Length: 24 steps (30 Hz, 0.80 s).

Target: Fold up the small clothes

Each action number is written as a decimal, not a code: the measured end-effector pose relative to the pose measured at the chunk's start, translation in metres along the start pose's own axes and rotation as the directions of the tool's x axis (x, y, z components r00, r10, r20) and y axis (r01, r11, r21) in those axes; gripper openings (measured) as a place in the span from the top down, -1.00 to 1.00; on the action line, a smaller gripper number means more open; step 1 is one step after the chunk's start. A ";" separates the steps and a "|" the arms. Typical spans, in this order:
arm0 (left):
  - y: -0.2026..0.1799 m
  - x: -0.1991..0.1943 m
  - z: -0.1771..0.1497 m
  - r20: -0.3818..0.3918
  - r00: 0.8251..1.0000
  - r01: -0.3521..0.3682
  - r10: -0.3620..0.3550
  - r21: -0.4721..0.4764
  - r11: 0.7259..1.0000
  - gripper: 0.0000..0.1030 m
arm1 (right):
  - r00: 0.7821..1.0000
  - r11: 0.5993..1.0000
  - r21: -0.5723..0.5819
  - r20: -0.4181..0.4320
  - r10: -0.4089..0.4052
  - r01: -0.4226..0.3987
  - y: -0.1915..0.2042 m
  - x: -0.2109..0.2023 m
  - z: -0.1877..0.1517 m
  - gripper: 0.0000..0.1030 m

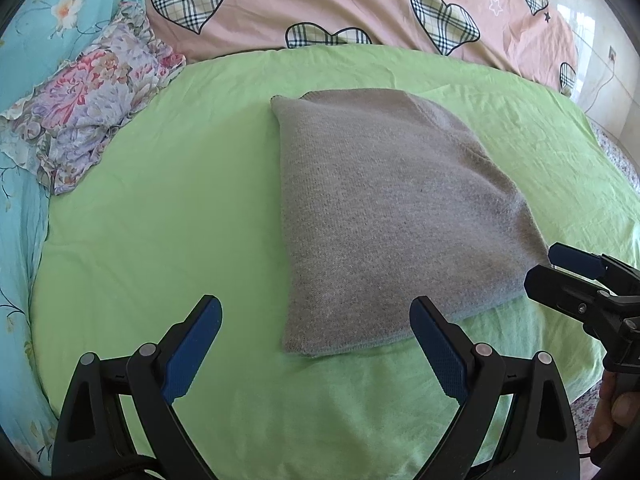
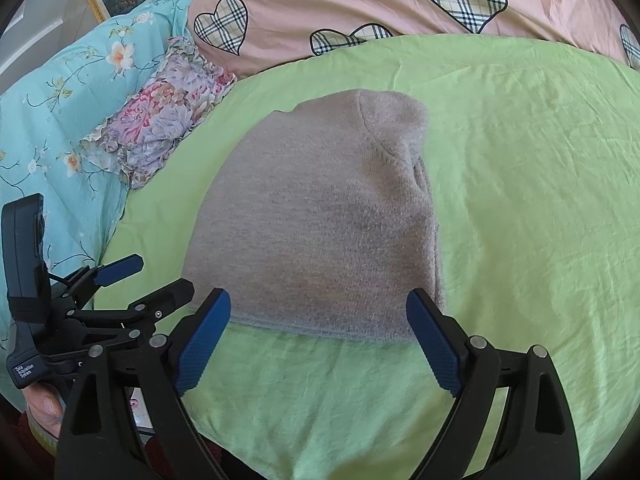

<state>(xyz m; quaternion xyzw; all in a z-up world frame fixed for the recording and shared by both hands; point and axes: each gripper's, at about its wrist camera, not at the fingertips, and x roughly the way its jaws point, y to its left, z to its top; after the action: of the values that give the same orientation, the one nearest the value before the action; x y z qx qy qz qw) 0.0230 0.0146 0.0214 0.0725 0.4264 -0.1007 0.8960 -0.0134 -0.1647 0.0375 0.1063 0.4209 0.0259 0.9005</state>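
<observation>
- Both the left gripper [image 1: 316, 340] and right gripper [image 2: 319, 332] are standing released, holding nothing;
- grey sweater [image 1: 384, 216] is lying folded; careless regrasping risks dragging layers apart on the green sheet [image 1: 160, 220].

Each camera sat behind its own claw, tilted down at the bed. The left wrist view looked from close at the folded grey knit [image 1: 392, 216] from its left; the right wrist view faced it squarely. Both shared the green sheet [image 2: 520, 184] and heart-print quilt [image 1: 320, 4].
</observation>
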 end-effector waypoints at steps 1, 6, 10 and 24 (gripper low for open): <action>0.000 0.001 0.000 -0.002 1.000 -0.001 0.001 0.001 1.000 -0.86 | 1.000 1.000 -0.001 -0.001 0.000 0.000 -0.001 0.001 0.001 -0.75; 0.000 0.003 0.001 -0.011 1.000 0.000 0.000 0.001 1.000 -0.86 | 1.000 1.000 -0.004 -0.001 -0.004 0.004 -0.002 0.001 0.003 -0.77; 0.001 0.003 0.002 -0.007 1.000 -0.003 0.003 0.002 1.000 -0.86 | 1.000 1.000 -0.005 -0.002 -0.005 0.005 -0.003 0.003 0.003 -0.78; -0.001 -0.001 0.004 0.008 1.000 -0.002 0.002 0.005 1.000 -0.86 | 1.000 0.999 -0.039 0.004 -0.012 0.012 0.002 0.002 0.008 -0.80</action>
<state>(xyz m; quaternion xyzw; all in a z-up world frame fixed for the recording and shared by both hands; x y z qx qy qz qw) 0.0254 0.0131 0.0247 0.0748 0.4223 -0.1013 0.8977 -0.0063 -0.1637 0.0416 0.0864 0.4193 0.0286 0.9033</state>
